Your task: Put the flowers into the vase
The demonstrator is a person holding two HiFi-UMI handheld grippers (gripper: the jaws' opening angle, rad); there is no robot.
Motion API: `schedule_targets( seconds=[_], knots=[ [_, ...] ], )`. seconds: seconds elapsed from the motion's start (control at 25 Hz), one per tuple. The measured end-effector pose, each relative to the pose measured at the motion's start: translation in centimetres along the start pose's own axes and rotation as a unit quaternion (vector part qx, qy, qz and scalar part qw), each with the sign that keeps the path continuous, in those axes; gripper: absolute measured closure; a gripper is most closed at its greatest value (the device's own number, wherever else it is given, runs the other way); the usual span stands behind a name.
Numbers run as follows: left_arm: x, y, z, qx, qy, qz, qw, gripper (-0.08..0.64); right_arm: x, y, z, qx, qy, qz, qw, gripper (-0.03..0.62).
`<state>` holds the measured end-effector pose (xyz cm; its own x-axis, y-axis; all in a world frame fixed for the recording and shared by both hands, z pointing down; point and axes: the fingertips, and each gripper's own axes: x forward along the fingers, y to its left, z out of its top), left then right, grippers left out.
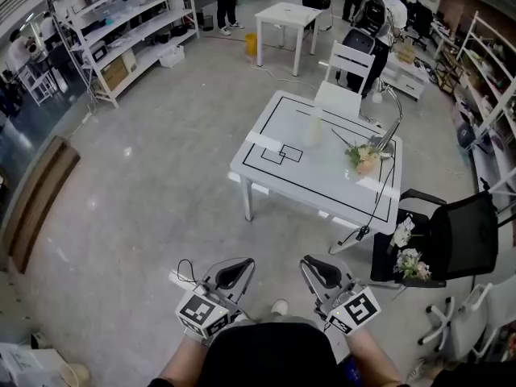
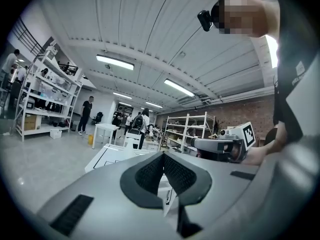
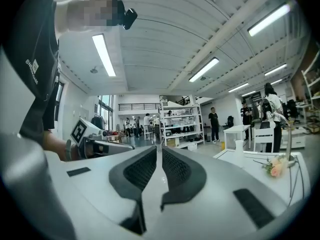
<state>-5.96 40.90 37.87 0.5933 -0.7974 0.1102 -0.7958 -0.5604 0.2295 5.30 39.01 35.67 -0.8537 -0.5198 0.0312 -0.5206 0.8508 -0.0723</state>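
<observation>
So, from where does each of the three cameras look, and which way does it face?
Head view: on the person's head, looking steeply down at the white square table with black lines ahead; forearms, left hand-held gripper and right hand-held gripper show.
Left gripper view: on the left one, facing level over its shut jaws; the person's torso shows at right.
Right gripper view: likewise, torso at left.
Shared: all see the table.

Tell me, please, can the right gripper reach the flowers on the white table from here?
Probably not yet: the right gripper sits shut near the body, with open floor between it and the table holding the flowers. Nothing blocks the path; stepping closer should do.
</observation>
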Motion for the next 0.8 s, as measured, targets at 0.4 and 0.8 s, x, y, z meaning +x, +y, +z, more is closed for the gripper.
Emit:
schedule_targets(
  seconds=[0.4,0.8],
  knots=[
    [4.8,-2.3,-0.3,0.002,0.009,0.011,0.9999,0.554,-3.3,-5.1,-0.5,0.027,-0.013,-0.001,1.0,0.549],
    [9.1,-4.6,-2.2,0.004,0.034,0.011,0.9994,0.554,-7.1,-10.2,-2.0,0.058,-0.021,-0.021,0.998,0.549]
  ],
)
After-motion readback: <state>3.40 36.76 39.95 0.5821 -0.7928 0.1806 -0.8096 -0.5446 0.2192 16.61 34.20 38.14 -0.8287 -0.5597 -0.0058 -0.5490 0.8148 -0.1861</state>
